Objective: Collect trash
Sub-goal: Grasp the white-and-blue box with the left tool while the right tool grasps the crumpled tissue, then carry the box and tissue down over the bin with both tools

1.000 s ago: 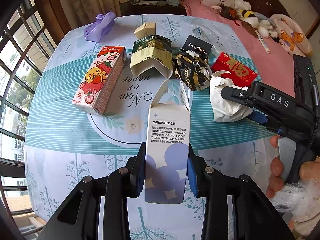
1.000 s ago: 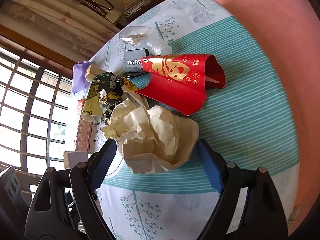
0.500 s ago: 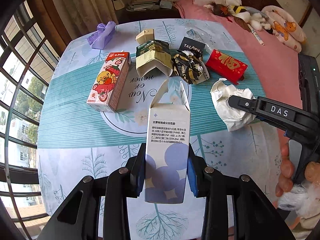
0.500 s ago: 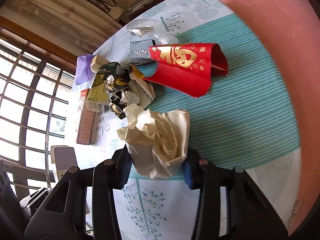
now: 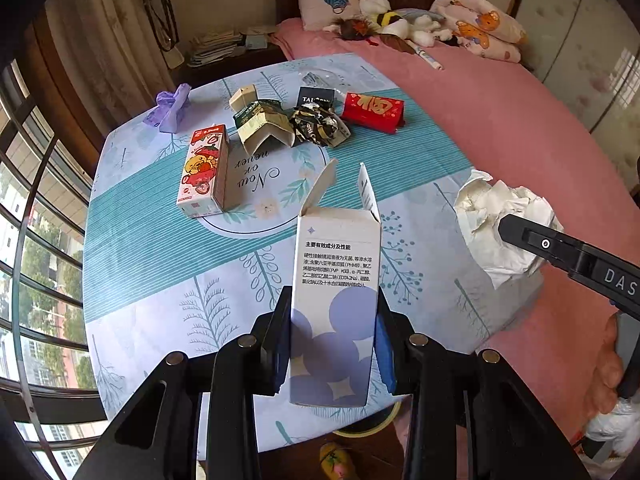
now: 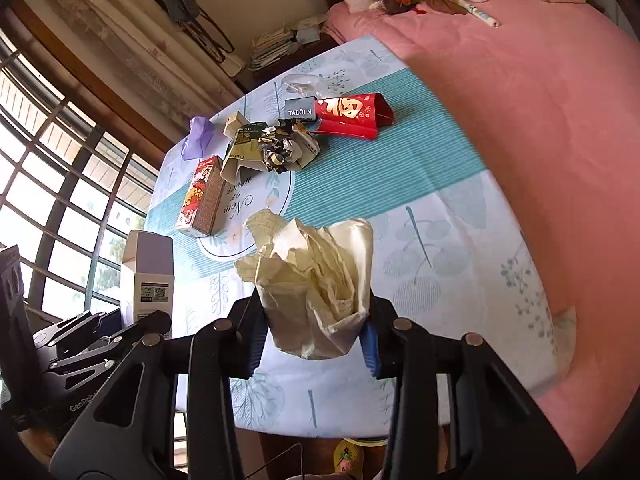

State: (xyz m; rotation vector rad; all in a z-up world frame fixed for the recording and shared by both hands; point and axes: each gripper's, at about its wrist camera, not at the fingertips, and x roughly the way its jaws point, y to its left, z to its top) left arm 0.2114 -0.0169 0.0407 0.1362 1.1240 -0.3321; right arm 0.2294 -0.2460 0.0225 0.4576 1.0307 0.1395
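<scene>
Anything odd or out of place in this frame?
Nothing alarming. The left gripper holds an open-flapped white box, the right gripper crumpled paper. Crushed packaging remains on the table, as expected.

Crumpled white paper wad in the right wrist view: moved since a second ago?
Yes. The crumpled white paper wad, clamped in the right gripper, has been lifted off and drawn back from the red gift box on the table.

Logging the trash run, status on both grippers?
Left gripper shut on white box. Right gripper shut on crumpled paper. Both held above the table. Juice carton, red packet, wrappers not yet collected.
</scene>
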